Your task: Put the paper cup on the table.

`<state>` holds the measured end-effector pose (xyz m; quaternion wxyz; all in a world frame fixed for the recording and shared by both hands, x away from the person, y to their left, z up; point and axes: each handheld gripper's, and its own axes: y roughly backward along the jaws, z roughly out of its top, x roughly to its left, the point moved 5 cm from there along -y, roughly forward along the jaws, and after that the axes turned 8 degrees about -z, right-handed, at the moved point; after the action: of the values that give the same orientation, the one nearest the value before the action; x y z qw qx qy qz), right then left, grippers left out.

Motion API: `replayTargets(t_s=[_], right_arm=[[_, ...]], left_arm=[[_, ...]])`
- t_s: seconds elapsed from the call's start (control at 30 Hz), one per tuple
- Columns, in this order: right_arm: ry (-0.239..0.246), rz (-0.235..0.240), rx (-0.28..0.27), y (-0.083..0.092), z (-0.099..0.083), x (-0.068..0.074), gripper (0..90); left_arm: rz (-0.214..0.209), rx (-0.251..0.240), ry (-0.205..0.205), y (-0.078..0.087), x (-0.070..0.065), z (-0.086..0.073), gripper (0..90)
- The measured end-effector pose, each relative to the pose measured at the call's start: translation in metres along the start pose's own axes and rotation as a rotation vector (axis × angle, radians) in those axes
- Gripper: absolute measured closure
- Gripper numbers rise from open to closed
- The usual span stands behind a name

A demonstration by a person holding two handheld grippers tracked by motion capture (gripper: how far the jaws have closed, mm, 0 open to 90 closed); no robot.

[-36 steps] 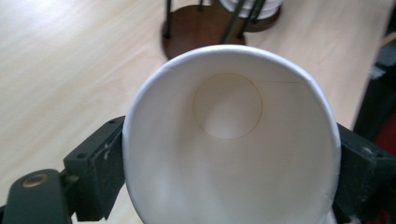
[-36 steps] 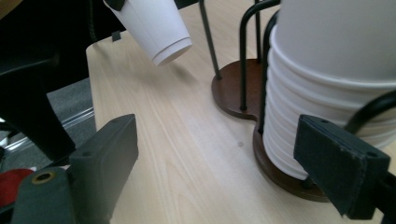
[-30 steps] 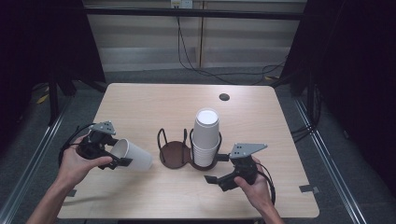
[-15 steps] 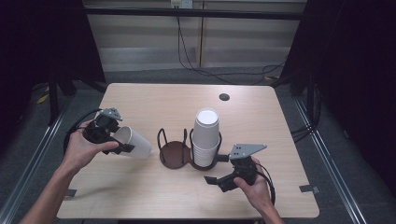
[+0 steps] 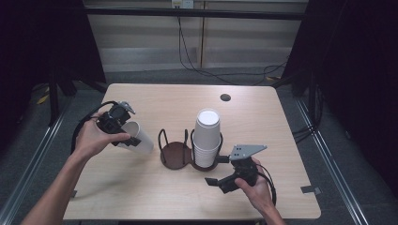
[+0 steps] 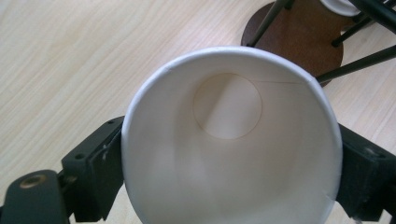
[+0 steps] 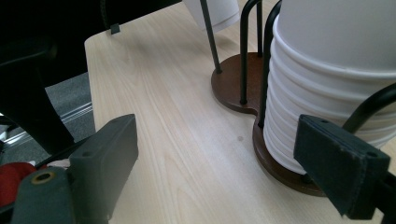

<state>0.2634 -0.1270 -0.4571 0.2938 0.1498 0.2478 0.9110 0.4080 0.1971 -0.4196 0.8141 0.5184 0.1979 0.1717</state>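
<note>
My left gripper [image 5: 128,133] is shut on a white paper cup [image 5: 138,138], held on its side at the table's left with its mouth toward the hand. In the left gripper view the cup [image 6: 229,140] sits between both jaws, and I look into its empty inside. A brown two-ring cup holder [image 5: 174,153] stands mid-table; its left ring is empty, and its right ring holds a stack of upside-down white cups [image 5: 206,138]. My right gripper [image 5: 217,169] is open just in front of the stack [image 7: 336,70], with nothing between its jaws.
The wooden table [image 5: 155,101] has a dark round hole [image 5: 225,97] near its far edge. Cables run across the floor behind the table. The holder's black wire posts [image 7: 243,51] rise close to the right gripper's jaws.
My left gripper has carried the cup away from the front edge, toward the table's far side and slightly nearer the holder. The right gripper has stayed put.
</note>
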Motion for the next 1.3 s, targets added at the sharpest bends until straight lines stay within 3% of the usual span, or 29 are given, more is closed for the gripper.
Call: replayTargets(t_s=[0.53,0.83,0.93,1.1,1.3], right_arm=[[-0.007,-0.017,-0.007,0.002,0.000,-0.002,14.5],[-0.010,-0.017,-0.009,0.002,-0.001,-0.002,14.5],[-0.011,-0.023,-0.001,0.001,-0.001,-0.002,14.5],[-0.026,-0.036,0.003,0.000,-0.002,-0.005,14.6],[-0.030,-0.039,-0.008,0.003,-0.002,-0.005,14.6]], left_arm=[[0.034,0.152,-0.039,-0.029,0.000,0.016,10.1],[0.067,0.148,-0.038,-0.036,-0.004,0.023,6.6],[0.073,0.158,-0.062,-0.038,-0.006,0.024,6.4],[0.075,0.156,-0.052,-0.044,-0.008,0.027,6.0],[0.121,0.162,-0.052,-0.049,-0.007,0.026,5.8]])
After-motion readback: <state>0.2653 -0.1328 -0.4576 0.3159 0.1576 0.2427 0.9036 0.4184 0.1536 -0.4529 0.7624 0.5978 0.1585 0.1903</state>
